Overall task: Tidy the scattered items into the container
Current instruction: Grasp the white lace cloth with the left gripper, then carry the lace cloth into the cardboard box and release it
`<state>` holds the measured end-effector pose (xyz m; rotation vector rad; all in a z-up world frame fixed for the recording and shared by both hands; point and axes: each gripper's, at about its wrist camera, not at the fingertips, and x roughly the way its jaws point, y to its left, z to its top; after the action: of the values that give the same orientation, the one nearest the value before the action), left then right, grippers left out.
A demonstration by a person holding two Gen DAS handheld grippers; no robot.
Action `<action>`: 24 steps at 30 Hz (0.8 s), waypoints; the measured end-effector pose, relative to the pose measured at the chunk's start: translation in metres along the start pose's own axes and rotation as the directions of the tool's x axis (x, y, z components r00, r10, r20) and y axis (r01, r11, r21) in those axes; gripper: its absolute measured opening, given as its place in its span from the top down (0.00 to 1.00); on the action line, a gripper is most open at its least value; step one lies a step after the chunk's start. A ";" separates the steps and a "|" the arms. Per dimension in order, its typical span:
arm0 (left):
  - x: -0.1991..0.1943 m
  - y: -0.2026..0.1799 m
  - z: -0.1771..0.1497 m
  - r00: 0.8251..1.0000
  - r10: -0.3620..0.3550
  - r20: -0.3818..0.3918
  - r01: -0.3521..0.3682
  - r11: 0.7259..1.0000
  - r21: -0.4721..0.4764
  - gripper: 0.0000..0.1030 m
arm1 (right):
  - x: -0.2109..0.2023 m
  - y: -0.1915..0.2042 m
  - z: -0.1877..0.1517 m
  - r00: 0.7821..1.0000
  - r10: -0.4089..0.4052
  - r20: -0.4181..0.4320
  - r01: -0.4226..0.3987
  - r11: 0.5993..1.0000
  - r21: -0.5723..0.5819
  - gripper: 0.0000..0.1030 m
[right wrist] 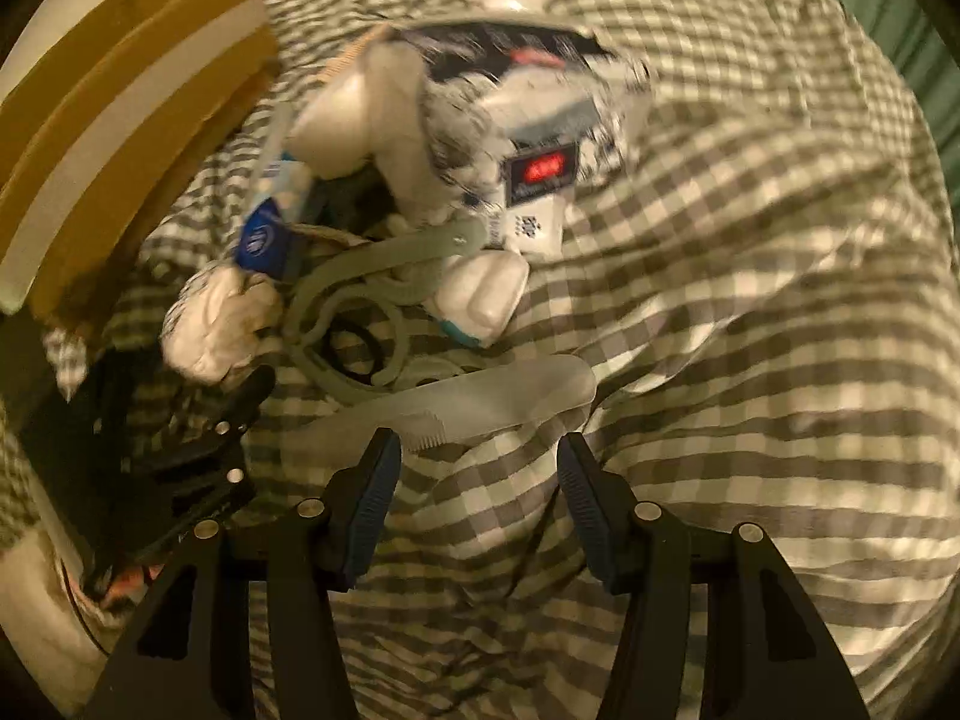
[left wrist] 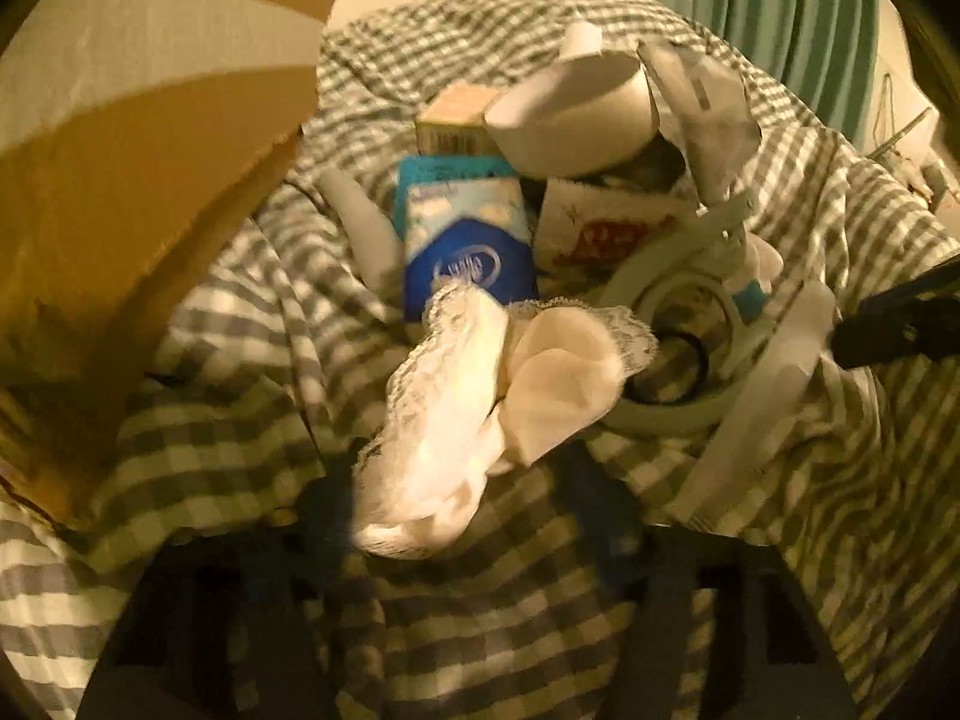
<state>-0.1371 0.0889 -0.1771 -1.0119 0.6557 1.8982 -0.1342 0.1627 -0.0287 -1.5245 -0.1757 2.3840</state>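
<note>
Scattered items lie on a grey-and-white checked bedsheet (left wrist: pixel 240 420). In the left wrist view a white lace-trimmed cloth (left wrist: pixel 480 396) lies straight ahead of my left gripper (left wrist: pixel 474 546), whose dark fingers sit low in shadow; their state is unclear. Behind it lie a blue pack (left wrist: pixel 465 240), a pale green hanger (left wrist: pixel 678 312) and crumpled paper (left wrist: pixel 576 114). The cardboard box (left wrist: pixel 132 150) stands at the left. In the right wrist view my right gripper (right wrist: pixel 477 450) is open, just short of a translucent white comb (right wrist: pixel 480 405). The left gripper (right wrist: pixel 198 462) shows at the left, by the lace cloth (right wrist: pixel 222 324).
A black hair tie (right wrist: pixel 354 348) lies inside the hanger (right wrist: pixel 372 282). A black-and-white printed pack (right wrist: pixel 528 138) and a small white pack (right wrist: pixel 486 294) lie beyond the comb. A green curtain (left wrist: pixel 780 18) hangs behind the bed. The box (right wrist: pixel 114 138) is at the upper left.
</note>
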 end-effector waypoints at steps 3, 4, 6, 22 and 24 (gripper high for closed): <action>-0.004 0.003 0.002 1.000 -0.028 0.004 0.028 0.999 -0.024 0.61 | 0.013 -0.003 0.006 0.999 0.019 -0.028 -0.017 0.997 0.078 0.47; -0.005 0.004 0.004 0.999 -0.038 0.004 0.038 0.999 -0.030 0.71 | 0.019 -0.003 0.007 0.999 0.035 -0.036 -0.031 0.995 0.100 0.46; -0.005 0.006 0.006 0.999 -0.047 0.004 0.047 0.998 -0.038 0.73 | 0.029 -0.004 0.012 0.997 0.048 -0.054 -0.040 0.989 0.143 0.41; 0.010 0.021 0.010 0.996 -0.089 0.027 0.091 0.993 -0.075 0.83 | 0.019 -0.009 0.025 1.000 0.010 0.023 -0.014 0.977 0.211 0.84; 0.006 0.022 0.010 0.995 -0.094 0.031 0.096 0.992 -0.077 0.85 | 0.016 -0.009 0.026 0.999 0.023 0.037 -0.030 0.977 0.212 0.85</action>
<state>-0.1621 0.0883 -0.1754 -1.0471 0.5115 1.8629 -0.1619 0.1775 -0.0289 -1.3967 0.0900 2.3628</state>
